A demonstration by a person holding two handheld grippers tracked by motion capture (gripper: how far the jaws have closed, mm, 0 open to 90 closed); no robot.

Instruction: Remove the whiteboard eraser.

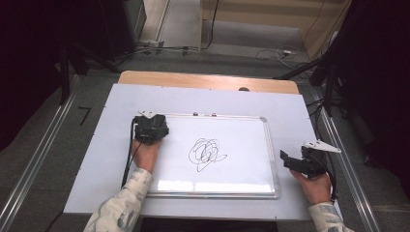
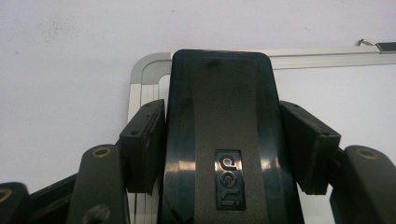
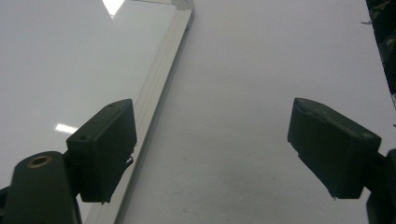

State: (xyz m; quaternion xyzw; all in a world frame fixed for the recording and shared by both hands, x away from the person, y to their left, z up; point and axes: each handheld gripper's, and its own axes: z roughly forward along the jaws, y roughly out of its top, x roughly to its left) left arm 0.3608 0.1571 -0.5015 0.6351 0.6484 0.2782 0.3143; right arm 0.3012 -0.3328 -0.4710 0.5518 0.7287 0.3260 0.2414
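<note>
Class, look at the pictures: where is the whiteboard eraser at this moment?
The whiteboard eraser is clamped in the left gripper, at the whiteboard's far-left corner in the high view, left of the black scribble.

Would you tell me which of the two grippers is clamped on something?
The left gripper, at the whiteboard's far left corner, grips a black eraser; the right gripper is open.

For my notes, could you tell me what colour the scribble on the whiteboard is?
Black, clearest in the high view: scribble.
</note>
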